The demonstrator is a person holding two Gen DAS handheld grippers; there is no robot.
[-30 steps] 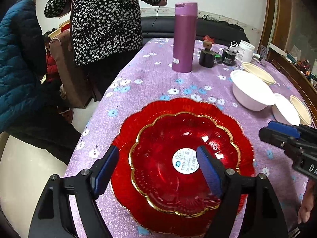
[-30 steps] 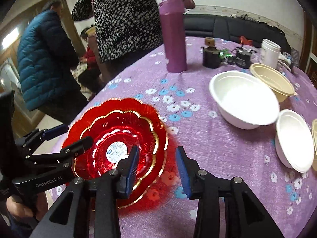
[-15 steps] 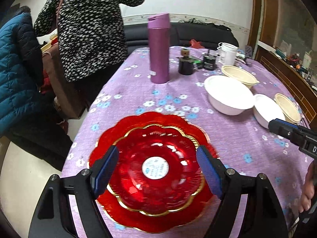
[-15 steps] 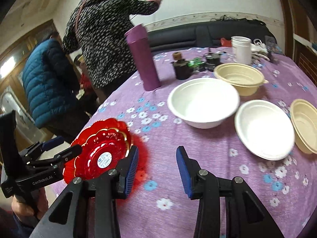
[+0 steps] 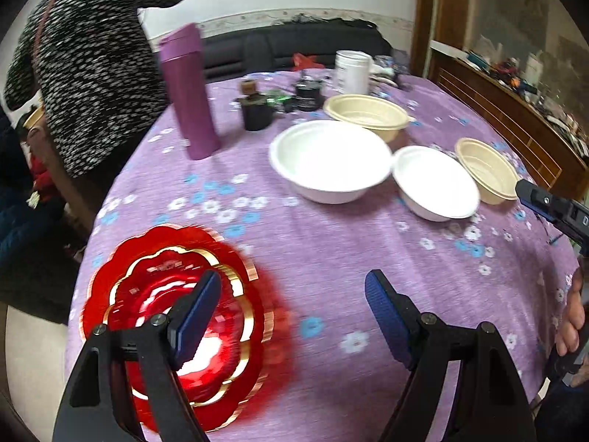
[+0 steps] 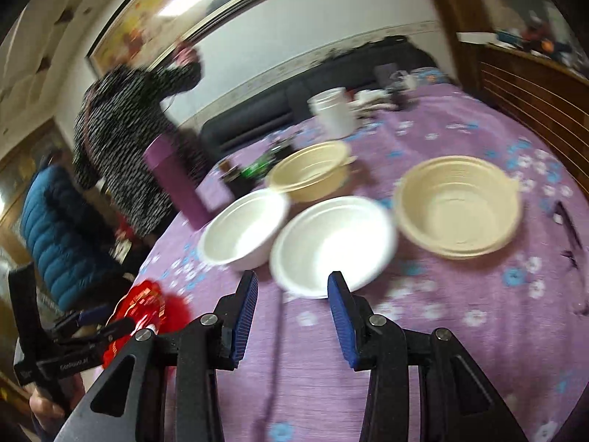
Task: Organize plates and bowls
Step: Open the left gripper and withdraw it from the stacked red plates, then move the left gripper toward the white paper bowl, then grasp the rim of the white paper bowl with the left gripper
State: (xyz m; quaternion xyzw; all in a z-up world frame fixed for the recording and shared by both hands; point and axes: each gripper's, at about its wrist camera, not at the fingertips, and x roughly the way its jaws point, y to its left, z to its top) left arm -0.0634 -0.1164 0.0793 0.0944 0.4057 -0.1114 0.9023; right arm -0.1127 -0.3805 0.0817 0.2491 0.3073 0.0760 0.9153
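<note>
Both empty, wide-open grippers [image 5: 292, 313] [image 6: 292, 302] now past seemingly two red plates [image 5: 173, 316], toward four bowls [image 6: 331, 243].

Setting: a lived-in family home, dining and sitting room in one. A table is wearing a purple flowered tablecloth [image 5: 331, 250], with a purple thermos flask [image 5: 191, 92] and a white jar [image 5: 351, 72] standing on it. A dark sofa [image 5: 294, 46] is running along the far wall under a patterned border. A framed picture [image 6: 173, 3] is hanging above. A wooden sideboard [image 5: 508, 110] is carrying clutter. A woman in a speckled cardigan [image 5: 84, 66] is standing beside the table.
</note>
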